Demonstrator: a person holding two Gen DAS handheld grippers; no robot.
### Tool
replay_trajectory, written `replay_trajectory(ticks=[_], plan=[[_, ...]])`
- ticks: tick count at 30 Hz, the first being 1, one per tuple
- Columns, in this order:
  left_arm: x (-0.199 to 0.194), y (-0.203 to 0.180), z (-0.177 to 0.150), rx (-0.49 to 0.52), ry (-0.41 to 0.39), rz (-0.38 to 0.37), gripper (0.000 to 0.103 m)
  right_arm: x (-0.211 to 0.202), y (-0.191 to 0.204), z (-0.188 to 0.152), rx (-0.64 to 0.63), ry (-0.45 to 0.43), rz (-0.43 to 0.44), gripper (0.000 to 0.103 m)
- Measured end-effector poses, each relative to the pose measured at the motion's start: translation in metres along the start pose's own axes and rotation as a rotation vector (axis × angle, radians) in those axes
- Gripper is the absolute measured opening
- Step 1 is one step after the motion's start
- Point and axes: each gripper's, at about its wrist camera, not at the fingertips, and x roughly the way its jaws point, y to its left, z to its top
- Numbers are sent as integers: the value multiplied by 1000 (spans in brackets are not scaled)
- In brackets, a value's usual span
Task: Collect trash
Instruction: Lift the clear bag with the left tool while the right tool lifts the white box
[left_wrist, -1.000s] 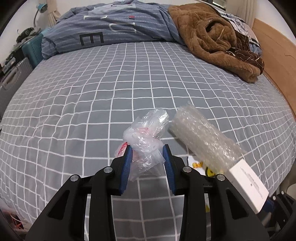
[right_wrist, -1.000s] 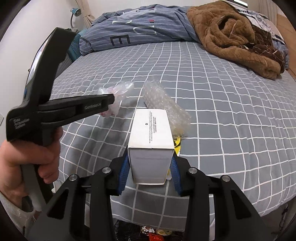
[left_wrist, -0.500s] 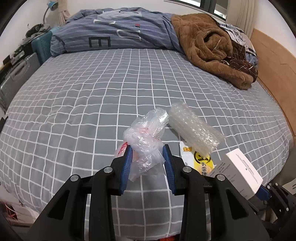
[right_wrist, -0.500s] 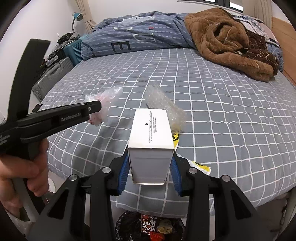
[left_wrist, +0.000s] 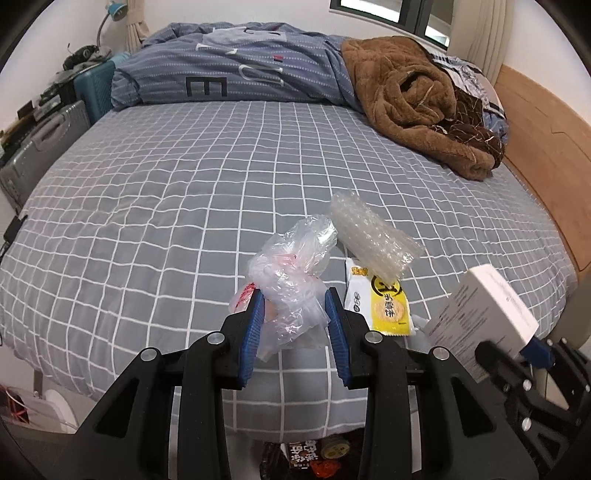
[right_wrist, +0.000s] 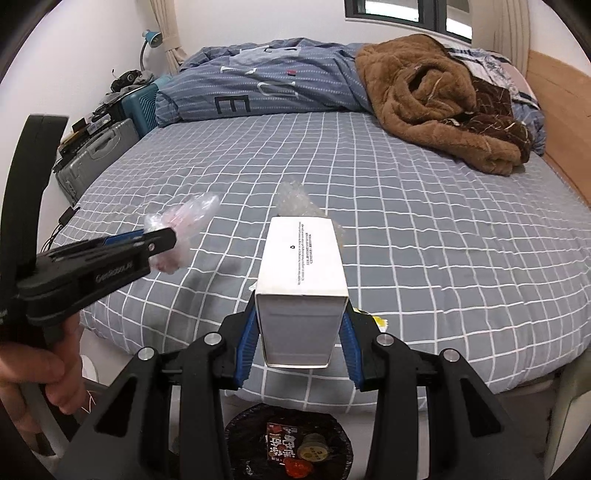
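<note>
Left wrist view: left tool (left_wrist: 295, 306) clamped on a crumpled clear plastic bag (left_wrist: 291, 273), bag pinched low between the blue pads and bulging above them, held clear of the bed (left_wrist: 155, 206), presumably for carrying off. Left on the grey checked sheet near the foot edge: roll of bubble wrap (left_wrist: 369, 236), its lower end overlapping a yellow-and-white snack wrapper (left_wrist: 384, 302); neither collected yet. White carton visible at right, in the other tool. Dark bin partly visible below the foot of the bed. Right wrist view: right tool (right_wrist: 300, 332) clamped on the white cardboard box (right_wrist: 303, 280), gripped across its narrow sides, long axis pointing away, off the bed. Black-lined trash bin (right_wrist: 255, 424) directly beneath, some packaging already inside; position suggests both items are being brought over it for dropping. Hand (right_wrist: 44, 373) gripping the left tool's handle at left edge.
</note>
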Motion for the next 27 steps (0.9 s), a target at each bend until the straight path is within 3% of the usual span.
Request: replay_trajectory(ticks=[27], plan=[[-65,11,-37,-40,-37,-16,33,-48,-6,-24,16,-19,-13,38]])
